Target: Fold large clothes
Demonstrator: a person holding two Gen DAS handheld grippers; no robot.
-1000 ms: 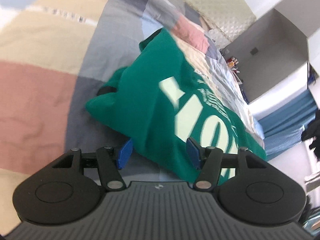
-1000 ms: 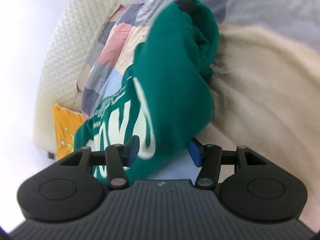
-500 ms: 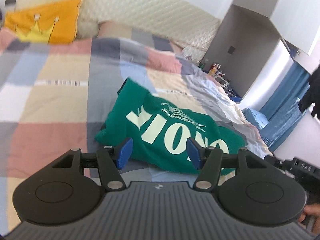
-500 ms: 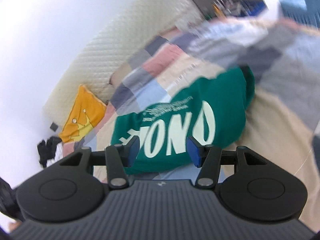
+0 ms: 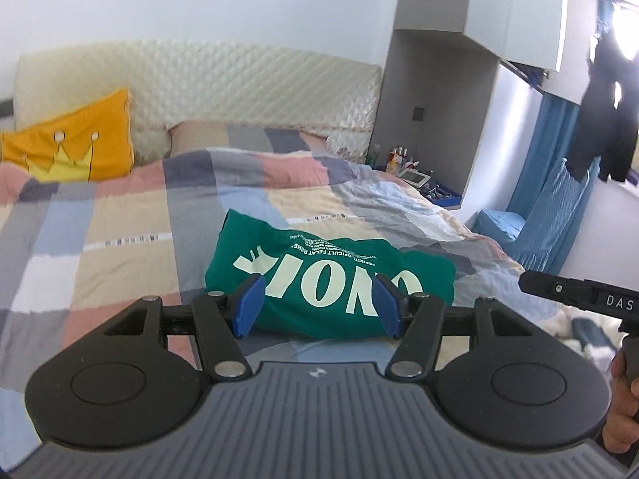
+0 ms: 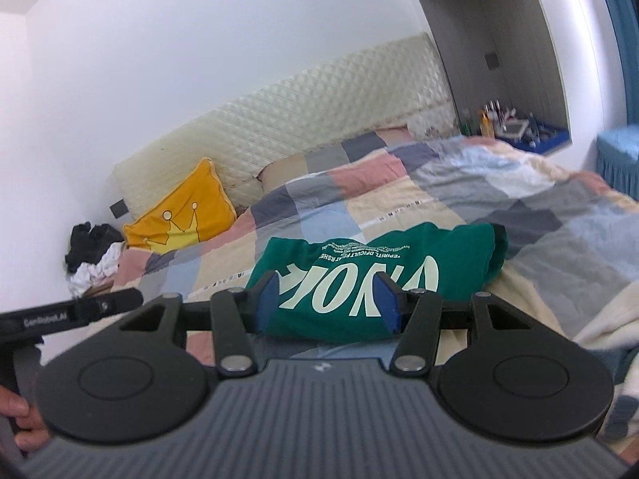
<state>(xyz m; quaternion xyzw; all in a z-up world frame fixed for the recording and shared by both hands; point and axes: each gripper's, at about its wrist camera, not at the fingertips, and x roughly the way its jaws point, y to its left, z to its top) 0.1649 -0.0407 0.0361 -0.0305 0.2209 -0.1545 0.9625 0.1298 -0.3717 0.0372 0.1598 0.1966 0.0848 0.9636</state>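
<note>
- Gaping with nothing between their blue pads, the left gripper (image 5: 317, 305) and right gripper (image 6: 326, 302) are hovering short of the folded green printed sweatshirt (image 5: 323, 279).
- Lying mid-way down the patchwork quilt (image 5: 120, 215), it is looking finished; fetching another garment is probably next.

Sweatshirt (image 5: 331, 279): deep green, big cream block letters plus a line of small cream print above them.
Quilt (image 5: 120, 247): patchwork checks in peach-pink, sand, slate grey, pale blue and white, with short strips of tiny dark marks on white.
Cushion (image 5: 76, 147), at 10 o'clock from the sweatshirt: orange-yellow, lighter yellow crown outlined in dark line.
Headboard (image 5: 239, 76): cream, quilted diamond pattern.
Curtain (image 5: 551, 219), at 3 o'clock: blue, fine vertical stripes.
Left gripper (image 5: 317, 305): black body, blue pads.
Right gripper (image 6: 326, 305): same black with blue pads.
Clothes heap (image 6: 94, 251), far at 9 o'clock in the right view: black and white.
Wall (image 6: 199, 60): plain white.
</note>
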